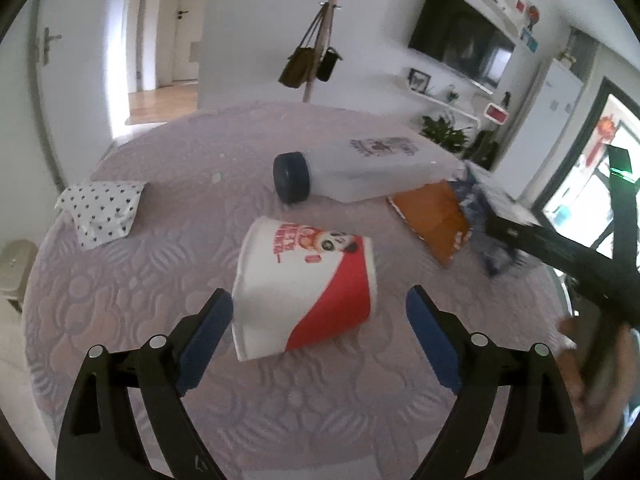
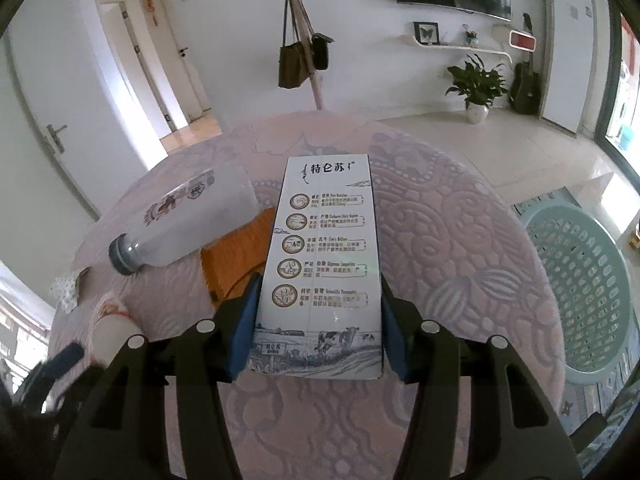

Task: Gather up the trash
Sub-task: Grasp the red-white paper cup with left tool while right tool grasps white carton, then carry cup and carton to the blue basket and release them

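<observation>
My right gripper (image 2: pixel 318 320) is shut on a white and blue milk carton (image 2: pixel 324 264) and holds it above the quilted bed cover (image 2: pixel 460 240). My left gripper (image 1: pixel 320 312) is open, its pads on either side of a red and white paper bucket (image 1: pixel 304 284) that lies on its side. A frosted plastic bottle with a dark cap (image 1: pixel 352 172) lies behind the bucket; it also shows in the right wrist view (image 2: pixel 184 224). An orange snack bag (image 1: pixel 432 220) lies to the right, partly under the bottle. The right gripper's body (image 1: pixel 560 248) shows at the right of the left wrist view.
A pale green laundry basket (image 2: pixel 580 280) stands on the floor to the right of the bed. A heart-patterned white packet (image 1: pixel 100 212) lies at the bed's left. A coat stand with bags (image 2: pixel 304 56), a potted plant (image 2: pixel 476 84) and a wall television (image 1: pixel 460 36) stand beyond.
</observation>
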Action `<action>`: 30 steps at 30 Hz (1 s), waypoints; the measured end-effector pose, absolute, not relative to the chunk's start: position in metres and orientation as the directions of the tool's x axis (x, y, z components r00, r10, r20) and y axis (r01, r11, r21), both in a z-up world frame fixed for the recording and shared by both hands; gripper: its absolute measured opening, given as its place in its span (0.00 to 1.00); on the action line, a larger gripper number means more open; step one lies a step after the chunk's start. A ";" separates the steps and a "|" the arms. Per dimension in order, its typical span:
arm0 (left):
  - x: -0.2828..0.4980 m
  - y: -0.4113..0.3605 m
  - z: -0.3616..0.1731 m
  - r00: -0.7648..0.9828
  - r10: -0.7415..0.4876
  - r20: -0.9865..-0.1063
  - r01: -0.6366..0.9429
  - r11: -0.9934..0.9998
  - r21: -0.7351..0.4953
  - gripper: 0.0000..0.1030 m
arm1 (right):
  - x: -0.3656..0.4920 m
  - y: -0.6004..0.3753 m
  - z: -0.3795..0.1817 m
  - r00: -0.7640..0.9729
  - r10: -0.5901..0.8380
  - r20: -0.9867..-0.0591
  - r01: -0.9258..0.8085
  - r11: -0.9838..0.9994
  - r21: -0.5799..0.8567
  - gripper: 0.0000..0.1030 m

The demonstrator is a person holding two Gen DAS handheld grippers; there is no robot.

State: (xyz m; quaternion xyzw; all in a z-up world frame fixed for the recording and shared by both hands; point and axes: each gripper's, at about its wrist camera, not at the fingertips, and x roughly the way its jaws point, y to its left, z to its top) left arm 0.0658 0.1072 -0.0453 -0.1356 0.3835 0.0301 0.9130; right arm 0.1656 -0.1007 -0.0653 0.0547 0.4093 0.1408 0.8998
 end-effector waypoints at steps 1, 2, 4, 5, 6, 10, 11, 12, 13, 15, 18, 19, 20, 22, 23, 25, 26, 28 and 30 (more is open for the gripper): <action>0.070 0.109 -0.046 0.700 -0.045 -0.713 -0.169 0.959 -0.226 0.84 | 0.165 -0.102 -0.063 0.629 0.295 -0.719 -0.212 0.955 0.206 0.49; 0.072 0.110 -0.046 0.701 -0.044 -0.712 -0.175 0.957 -0.231 0.86 | 0.165 -0.104 -0.061 0.634 0.292 -0.716 -0.216 0.956 0.198 0.49; 0.081 0.114 -0.050 0.687 -0.066 -0.723 -0.180 0.949 -0.258 0.87 | 0.163 -0.106 -0.060 0.636 0.292 -0.714 -0.228 0.955 0.188 0.49; 0.086 0.117 -0.055 0.675 -0.071 -0.735 -0.192 0.944 -0.268 0.87 | 0.163 -0.106 -0.060 0.634 0.296 -0.714 -0.232 0.954 0.189 0.49; 0.090 0.119 -0.058 0.667 -0.070 -0.742 -0.204 0.940 -0.272 0.87 | 0.163 -0.107 -0.061 0.631 0.302 -0.715 -0.238 0.952 0.193 0.49; 0.093 0.122 -0.062 0.677 -0.077 -0.732 -0.207 0.935 -0.289 0.84 | 0.157 -0.109 -0.064 0.628 0.317 -0.710 -0.249 0.947 0.203 0.49; 0.092 0.122 -0.062 0.677 -0.073 -0.732 -0.206 0.936 -0.284 0.77 | 0.155 -0.111 -0.064 0.632 0.323 -0.704 -0.250 0.945 0.210 0.49; 0.091 0.121 -0.062 0.679 -0.069 -0.731 -0.204 0.939 -0.278 0.71 | 0.154 -0.112 -0.063 0.636 0.327 -0.699 -0.249 0.944 0.215 0.49; 0.088 0.121 -0.062 0.681 -0.078 -0.728 -0.195 0.939 -0.282 0.71 | 0.152 -0.115 -0.061 0.641 0.334 -0.691 -0.251 0.942 0.224 0.49; 0.083 0.120 -0.061 0.696 -0.101 -0.711 -0.183 0.933 -0.311 0.70 | 0.149 -0.117 -0.056 0.656 0.344 -0.672 -0.256 0.939 0.231 0.49; 0.076 0.113 -0.053 0.726 -0.099 -0.681 -0.165 0.936 -0.311 0.70 | 0.141 -0.123 -0.047 0.683 0.342 -0.646 -0.262 0.940 0.221 0.49; 0.074 0.110 -0.047 0.737 -0.102 -0.668 -0.155 0.937 -0.314 0.70 | 0.138 -0.126 -0.041 0.693 0.348 -0.631 -0.266 0.937 0.226 0.49; 0.072 0.108 -0.044 0.744 -0.105 -0.660 -0.149 0.937 -0.317 0.70 | 0.136 -0.129 -0.038 0.698 0.352 -0.624 -0.267 0.936 0.229 0.49; 0.072 0.100 -0.030 0.763 -0.119 -0.636 -0.122 0.939 -0.322 0.70 | 0.133 -0.137 -0.030 0.713 0.356 -0.604 -0.266 0.935 0.236 0.49; 0.072 0.096 -0.025 0.771 -0.122 -0.625 -0.110 0.941 -0.320 0.70 | 0.132 -0.142 -0.026 0.720 0.359 -0.594 -0.266 0.933 0.242 0.49; 0.075 0.084 -0.013 0.788 -0.137 -0.600 -0.077 0.946 -0.316 0.70 | 0.129 -0.155 -0.016 0.744 0.354 -0.567 -0.256 0.934 0.248 0.49; 0.078 0.075 -0.005 0.797 -0.151 -0.585 -0.050 0.949 -0.313 0.70 | 0.128 -0.159 -0.012 0.753 0.347 -0.559 -0.250 0.937 0.246 0.49; 0.084 0.058 0.006 0.807 -0.172 -0.565 -0.009 0.953 -0.303 0.70 | 0.125 -0.173 -0.005 0.779 0.320 -0.539 -0.226 0.945 0.235 0.49; 0.096 0.033 0.016 0.811 -0.207 -0.547 0.045 0.955 -0.293 0.70 | 0.123 -0.190 0.001 0.804 0.285 -0.522 -0.194 0.956 0.222 0.49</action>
